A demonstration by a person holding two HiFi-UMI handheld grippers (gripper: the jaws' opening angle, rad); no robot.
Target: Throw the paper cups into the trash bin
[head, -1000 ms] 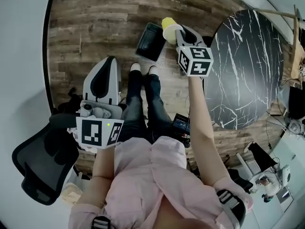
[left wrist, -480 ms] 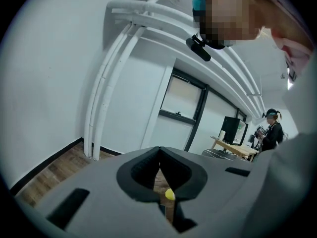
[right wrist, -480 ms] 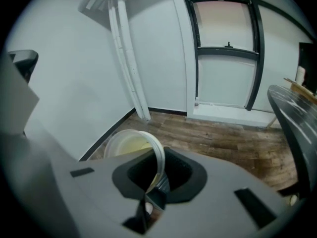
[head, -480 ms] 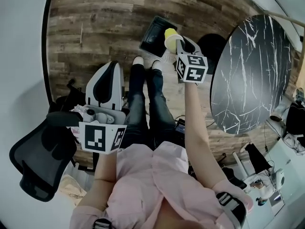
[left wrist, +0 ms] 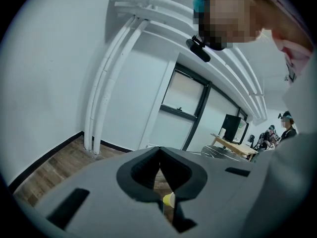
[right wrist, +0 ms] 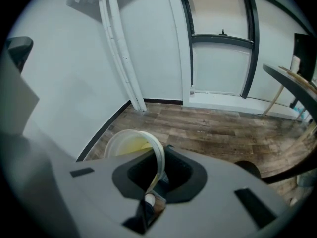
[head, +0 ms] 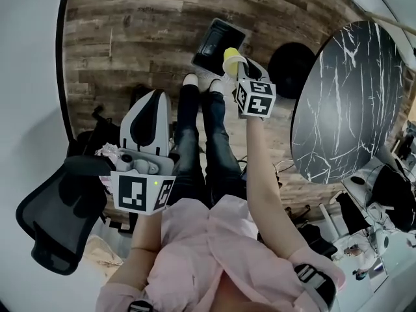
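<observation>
Where right claw (right wrist: 159,170) pinches: yellow round paper cup (right wrist: 124,145), by its wall.
Left claw (left wrist: 160,155): pressed together.
Upper centre: black rectangular trash bin (head: 216,43), beside cup.
Right: black round marble desk (head: 351,103).

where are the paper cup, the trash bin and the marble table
paper cup (head: 230,56), head view, its yellow rim
trash bin (head: 209,43), head view, its dark inside
marble table (head: 344,103), head view, middle of its top

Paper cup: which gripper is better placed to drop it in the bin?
Right. The right gripper holds the paper cup near the trash bin; the left gripper is empty and farther off.
</observation>
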